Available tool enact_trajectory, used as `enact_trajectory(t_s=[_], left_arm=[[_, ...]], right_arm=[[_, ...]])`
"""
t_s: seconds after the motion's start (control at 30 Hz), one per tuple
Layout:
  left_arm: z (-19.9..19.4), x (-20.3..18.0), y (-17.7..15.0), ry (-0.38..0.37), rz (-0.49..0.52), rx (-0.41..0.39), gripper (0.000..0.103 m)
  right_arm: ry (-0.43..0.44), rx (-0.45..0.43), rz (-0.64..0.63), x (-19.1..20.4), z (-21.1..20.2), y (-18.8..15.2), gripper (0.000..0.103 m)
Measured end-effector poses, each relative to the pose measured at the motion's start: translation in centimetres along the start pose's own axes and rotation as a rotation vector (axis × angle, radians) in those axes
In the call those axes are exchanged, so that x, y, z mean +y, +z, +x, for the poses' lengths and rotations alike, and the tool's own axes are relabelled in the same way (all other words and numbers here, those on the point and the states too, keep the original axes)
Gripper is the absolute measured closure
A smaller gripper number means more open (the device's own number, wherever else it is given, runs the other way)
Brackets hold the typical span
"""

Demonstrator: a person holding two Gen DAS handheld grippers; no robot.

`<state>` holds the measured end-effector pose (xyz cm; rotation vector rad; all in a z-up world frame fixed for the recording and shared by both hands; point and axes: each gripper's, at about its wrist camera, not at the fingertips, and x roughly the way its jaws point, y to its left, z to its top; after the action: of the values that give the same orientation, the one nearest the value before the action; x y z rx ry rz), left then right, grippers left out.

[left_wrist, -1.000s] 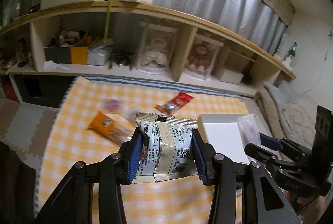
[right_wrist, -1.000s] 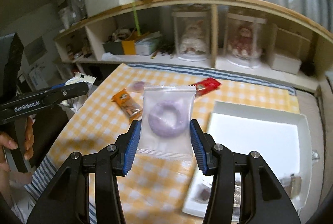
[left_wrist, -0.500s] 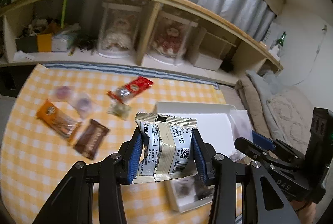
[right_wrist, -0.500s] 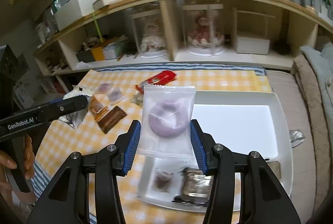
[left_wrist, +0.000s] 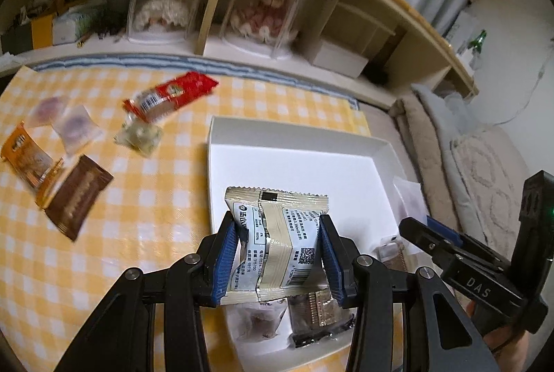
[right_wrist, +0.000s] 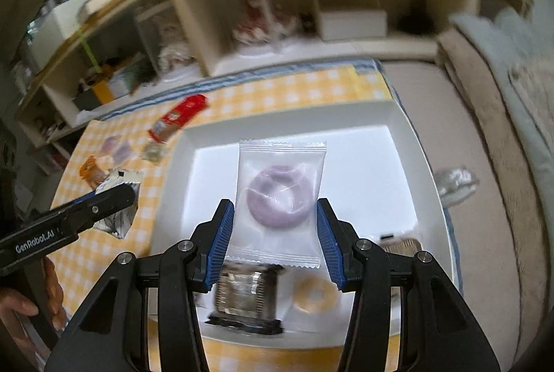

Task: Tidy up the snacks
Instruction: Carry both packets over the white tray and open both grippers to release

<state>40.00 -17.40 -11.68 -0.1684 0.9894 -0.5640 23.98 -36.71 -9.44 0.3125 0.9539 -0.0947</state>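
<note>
The right gripper (right_wrist: 275,226) is clamping a clear packet (right_wrist: 278,199) holding a purple ring above the white tray (right_wrist: 408,171).

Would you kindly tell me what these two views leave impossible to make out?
- Left wrist view: the snacks in the white tray near edge are partly hidden behind the left gripper and its beige snack packet.
- Right wrist view: shelf contents are motion-blurred; the dark-wrapped snack sits partly behind the right gripper holding the purple donut packet.

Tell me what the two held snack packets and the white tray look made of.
Beige packet: likely matte printed plastic film, creased, crimped ends.
Donut packet: clear glossy plastic, purple ring visible through it.
White tray: probably thin cardboard or plastic; smooth matte walls.
</note>
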Motion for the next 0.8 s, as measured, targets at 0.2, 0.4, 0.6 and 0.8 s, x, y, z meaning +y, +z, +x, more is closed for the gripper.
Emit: enact_trajectory(t_s=[0.2,0.4,0.6,0.8], left_arm=[[3.2,-0.5,0.9,0.010,0.015,0.015,0.058],[4.3,-0.8,1.4,0.033,0.050,-0.007,0.030],[4.4,-0.3,0.1,0.059,0.080,0.030,0.004],[4.4,-0.2,-0.6,0.093,0.105,0.079,0.000]], right_arm=[[-0.021,0.051,0.039,-2.0,2.1,-0.2,0.054],[-0.029,0.052,0.093,-4.0,3.3,0.0,0.053],[-0.041,0.081,0.127,-5.1,4.6,-0.3,0.022],[-0.037,0.088,0.128,-5.1,3.6,-0.6,0.009]])
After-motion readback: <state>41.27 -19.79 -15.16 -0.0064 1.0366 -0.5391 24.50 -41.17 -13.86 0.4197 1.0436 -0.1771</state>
